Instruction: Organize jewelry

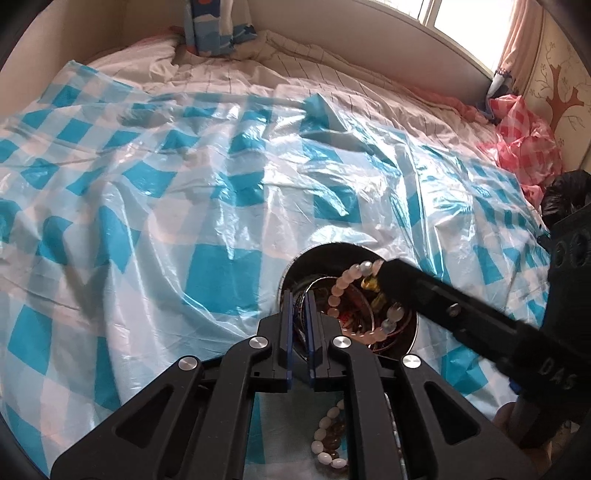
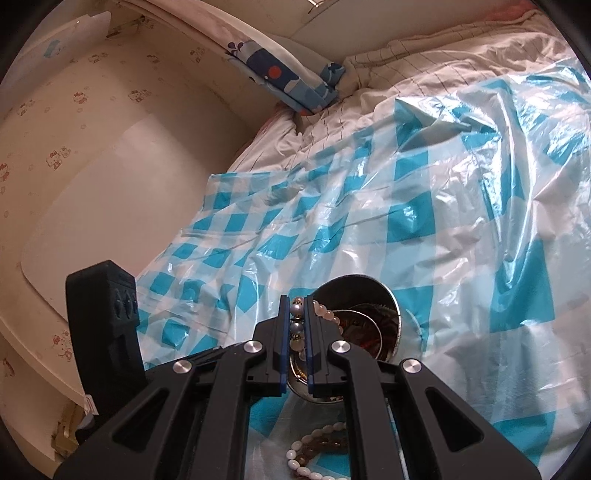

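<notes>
A round metal bowl (image 1: 314, 262) (image 2: 354, 288) sits on the blue-checked plastic sheet, with bangles and beads inside. My left gripper (image 1: 298, 295) is shut on the bowl's near rim. My right gripper (image 1: 384, 269) (image 2: 296, 299) reaches in from the right, shut on a pink bead bracelet (image 1: 338, 291) (image 2: 325, 314) whose loop hangs over the bowl's opening. In the right wrist view, grey and pale beads sit between its blue pads. More bead bracelets (image 1: 327, 435) (image 2: 314, 446) lie on the sheet close in front of the bowl, partly hidden under the gripper frames.
The checked plastic sheet (image 1: 184, 184) (image 2: 443, 221) covers a rumpled bed. A blue patterned pillow (image 1: 214, 29) (image 2: 295, 85) leans at the head. A pink-checked bag (image 1: 524, 147) and a black bag (image 1: 565, 192) lie at the right edge. A cream panel (image 2: 110, 166) borders the bed.
</notes>
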### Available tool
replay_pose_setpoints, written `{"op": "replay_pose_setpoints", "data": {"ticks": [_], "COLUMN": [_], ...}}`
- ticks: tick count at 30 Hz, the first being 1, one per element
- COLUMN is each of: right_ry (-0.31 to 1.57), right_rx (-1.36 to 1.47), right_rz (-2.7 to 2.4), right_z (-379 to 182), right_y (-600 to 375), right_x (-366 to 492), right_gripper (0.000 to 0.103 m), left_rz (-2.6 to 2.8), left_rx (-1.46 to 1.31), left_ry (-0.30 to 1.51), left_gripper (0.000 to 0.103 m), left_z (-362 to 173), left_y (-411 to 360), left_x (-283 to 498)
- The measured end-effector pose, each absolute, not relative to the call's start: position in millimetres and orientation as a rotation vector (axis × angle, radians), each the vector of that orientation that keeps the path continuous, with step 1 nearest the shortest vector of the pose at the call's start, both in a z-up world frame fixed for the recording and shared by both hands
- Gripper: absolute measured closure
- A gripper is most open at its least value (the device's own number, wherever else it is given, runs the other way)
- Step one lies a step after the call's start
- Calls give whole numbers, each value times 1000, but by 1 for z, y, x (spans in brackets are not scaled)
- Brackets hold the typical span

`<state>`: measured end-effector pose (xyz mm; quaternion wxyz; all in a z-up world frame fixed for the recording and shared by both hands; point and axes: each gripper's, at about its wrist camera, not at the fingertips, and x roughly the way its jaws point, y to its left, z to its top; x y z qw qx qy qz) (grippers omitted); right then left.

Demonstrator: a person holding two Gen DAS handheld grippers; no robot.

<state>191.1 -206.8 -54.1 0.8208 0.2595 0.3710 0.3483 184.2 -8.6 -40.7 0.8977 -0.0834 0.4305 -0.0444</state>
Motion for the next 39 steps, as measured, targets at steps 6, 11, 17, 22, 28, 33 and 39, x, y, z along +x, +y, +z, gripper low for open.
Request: {"op": "replay_pose_setpoints", "data": {"ticks": [6, 11, 17, 22, 28, 33, 39], "right_ry": [834, 823, 737, 734, 745, 778, 895], "right_rx": [494, 347, 220, 230, 307, 318, 239], "right_rz": [695, 589, 471, 396, 355, 375, 424], "right_z": [-60, -57, -43, -43, -44, -44, -55], "right_y": [-199, -191, -192, -208, -232, -240, -235], "right_x": [194, 190, 183, 187, 191, 176, 150], "right_gripper": [95, 84, 75, 74, 69, 65, 60], "left_rz": [-91, -68, -48, -44, -46, -66, -109], "left_rx": [-205, -214, -220, -210, -178, -167, -141], "left_ry": [867, 863, 864, 867, 877, 905, 981], "left_gripper": [97, 97, 97, 97, 96, 94, 90], "left_z": [-34, -33, -33, -34, -34, -36, -51], "left_y": [-1, 7, 12, 11, 8, 9, 0], "left_x": [182, 182, 184, 184, 174, 155, 132]}}
